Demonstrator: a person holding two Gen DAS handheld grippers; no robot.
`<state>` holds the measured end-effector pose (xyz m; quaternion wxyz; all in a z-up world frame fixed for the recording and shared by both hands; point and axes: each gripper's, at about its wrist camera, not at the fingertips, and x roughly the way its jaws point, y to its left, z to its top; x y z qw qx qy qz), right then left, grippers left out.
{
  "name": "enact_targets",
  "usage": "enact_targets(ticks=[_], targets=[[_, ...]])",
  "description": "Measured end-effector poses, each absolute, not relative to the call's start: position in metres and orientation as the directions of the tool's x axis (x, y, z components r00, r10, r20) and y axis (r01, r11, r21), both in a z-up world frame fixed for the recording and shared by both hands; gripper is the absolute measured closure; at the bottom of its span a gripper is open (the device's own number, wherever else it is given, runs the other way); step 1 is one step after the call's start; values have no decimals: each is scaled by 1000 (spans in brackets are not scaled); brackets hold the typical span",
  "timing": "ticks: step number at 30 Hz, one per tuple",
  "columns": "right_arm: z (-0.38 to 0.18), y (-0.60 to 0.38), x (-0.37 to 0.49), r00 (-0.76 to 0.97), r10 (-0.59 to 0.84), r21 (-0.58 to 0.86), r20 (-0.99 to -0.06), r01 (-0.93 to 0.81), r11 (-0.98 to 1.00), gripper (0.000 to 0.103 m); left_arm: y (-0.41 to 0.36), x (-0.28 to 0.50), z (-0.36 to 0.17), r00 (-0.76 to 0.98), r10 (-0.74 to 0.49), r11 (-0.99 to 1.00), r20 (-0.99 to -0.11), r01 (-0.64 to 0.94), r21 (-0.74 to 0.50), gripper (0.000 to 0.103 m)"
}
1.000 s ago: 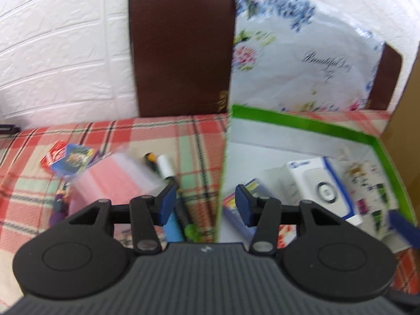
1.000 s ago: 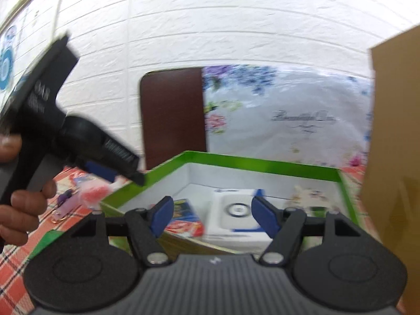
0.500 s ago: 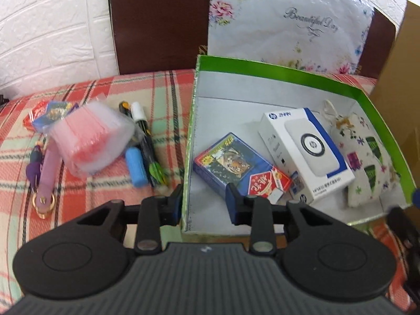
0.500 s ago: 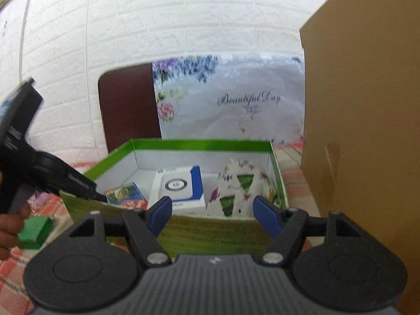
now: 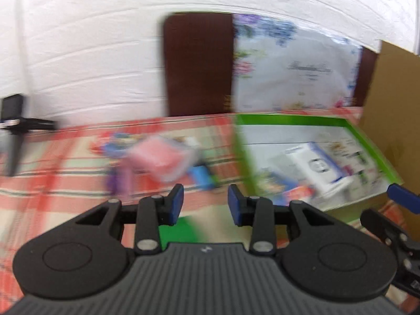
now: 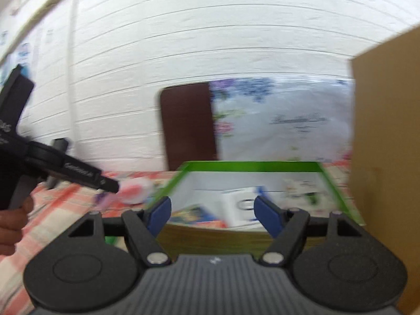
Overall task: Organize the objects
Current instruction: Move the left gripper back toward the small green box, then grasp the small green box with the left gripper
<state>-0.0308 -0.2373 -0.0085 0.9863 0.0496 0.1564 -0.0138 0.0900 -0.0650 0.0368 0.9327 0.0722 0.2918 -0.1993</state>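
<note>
Change: left claw (image 5: 205, 204) has pulled back from the box edge and swung left; the view is now blurred.
Meaning: likely heading for the loose pile.
Left claw: apart, empty.
Right claw (image 6: 212, 211): apart, empty.
Box (image 5: 288, 121): green-rimmed, right of frame, holding three items.
Pink packet (image 5: 160, 157): centre frame, on the table (image 5: 52, 183).
</note>
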Motion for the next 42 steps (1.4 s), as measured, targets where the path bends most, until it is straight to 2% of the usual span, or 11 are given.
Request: enact_targets(ticks=[7,15,18,20,24,28,30,34,37,40,42], targets=[[-34,-146,-5,846,253,69,-470,-251,966,34,25,89,-4,721,-194,968,-666,250,-12,64],[-61,-90,70,807,177,-71,-563,-260,963,19,61,95,-10,693,-249,967,-676,217,-133,60],[-81,-87,92,767,141,-57,-626,-225,973,28,66,97,-13,687,-280,959,-670,235,-160,58],[-82,-91,90,770,167,-14,-616,-223,975,37,68,100,-16,677,-295,954,-675,243,-173,58],[-76,-80,75,778,205,-40,-594,-283,958,39,70,105,-19,650,-338,941,-681,240,-238,58],[-82,-66,53,760,260,-68,-596,-370,927,36,60,101,-24,611,-358,933,-706,266,-243,58],[-81,-69,48,752,274,-49,-600,-376,925,18,56,97,-25,594,-363,930,-717,279,-240,57],[-83,-81,51,740,283,10,-610,-350,937,18,55,92,-26,571,-366,929,-735,270,-253,46],[-84,-86,53,739,295,40,-605,-342,939,20,52,93,-28,546,-386,922,-744,253,-293,45],[-84,-87,53,743,299,43,-598,-343,938,37,44,97,-37,509,-409,912,-757,229,-340,44],[-84,-87,53,744,304,45,-594,-347,937,40,39,98,-40,514,-414,910,-751,218,-352,43]])
